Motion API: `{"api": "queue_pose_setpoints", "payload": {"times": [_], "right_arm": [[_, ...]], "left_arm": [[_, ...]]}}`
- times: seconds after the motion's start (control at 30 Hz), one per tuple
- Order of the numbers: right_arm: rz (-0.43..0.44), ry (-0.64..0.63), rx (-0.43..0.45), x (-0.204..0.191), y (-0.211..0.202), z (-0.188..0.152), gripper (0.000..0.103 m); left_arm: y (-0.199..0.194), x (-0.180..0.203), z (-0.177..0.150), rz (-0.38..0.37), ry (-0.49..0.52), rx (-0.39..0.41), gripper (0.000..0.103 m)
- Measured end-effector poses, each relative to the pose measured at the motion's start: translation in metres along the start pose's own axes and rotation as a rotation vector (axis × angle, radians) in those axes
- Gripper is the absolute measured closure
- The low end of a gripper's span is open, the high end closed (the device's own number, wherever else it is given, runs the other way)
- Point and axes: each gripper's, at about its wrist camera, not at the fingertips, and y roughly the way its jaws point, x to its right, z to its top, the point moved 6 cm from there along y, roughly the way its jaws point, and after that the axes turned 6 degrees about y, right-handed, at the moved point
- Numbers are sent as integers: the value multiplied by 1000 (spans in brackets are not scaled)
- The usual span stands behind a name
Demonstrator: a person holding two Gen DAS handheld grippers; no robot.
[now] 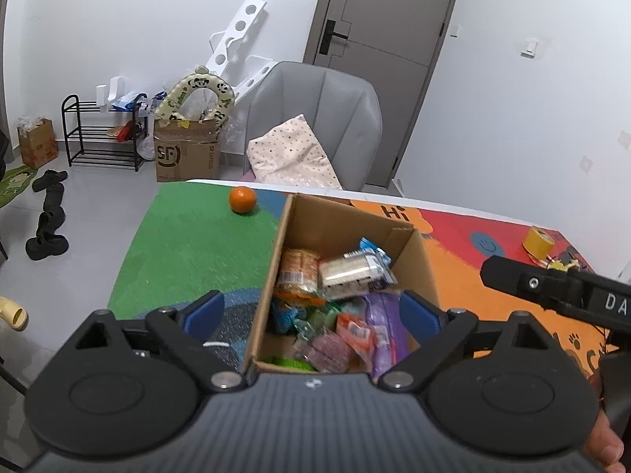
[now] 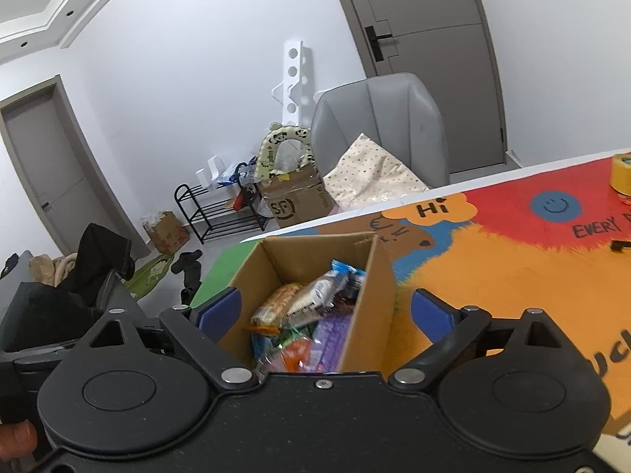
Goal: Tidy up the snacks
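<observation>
An open cardboard box [image 1: 335, 220] stands on the colourful table mat, packed with several snack packets: a silver-white one [image 1: 347, 276], an orange one [image 1: 297, 272] and a purple one [image 1: 380, 327]. My left gripper [image 1: 313, 311] is open just above the box's near end. Its left pad lies outside the left wall and its right pad by the right wall. In the right wrist view the same box [image 2: 370, 287] sits between the wide jaws of my right gripper [image 2: 325, 311], which is open and holds nothing. The snack packets [image 2: 307, 303] show inside.
An orange fruit [image 1: 242, 199] lies on the green part of the mat near the table's far edge. A yellow tape roll [image 1: 537, 241] stands at the far right. A black part of the other gripper [image 1: 552, 287] reaches in from the right. A grey chair [image 1: 315, 118] stands behind the table.
</observation>
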Motion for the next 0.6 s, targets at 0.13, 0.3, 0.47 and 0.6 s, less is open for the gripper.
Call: {"api": "queue_pose_setpoints", "payload": {"times": [0.13, 0.3, 0.47, 0.6], "right_arm": [[-19, 11, 3, 11, -14, -5, 0], [-45, 33, 0, 24, -27, -9, 0], [-87, 39, 14, 37, -43, -15, 0], [-102, 59, 10, 46, -58, -20, 0]], "left_arm": [[-5, 11, -8, -14, 20, -13, 7], [-8, 25, -17, -37, 38, -40, 6], [-16, 38, -22, -52, 53, -40, 5], [-25, 49, -26, -51, 78, -35, 5]]}}
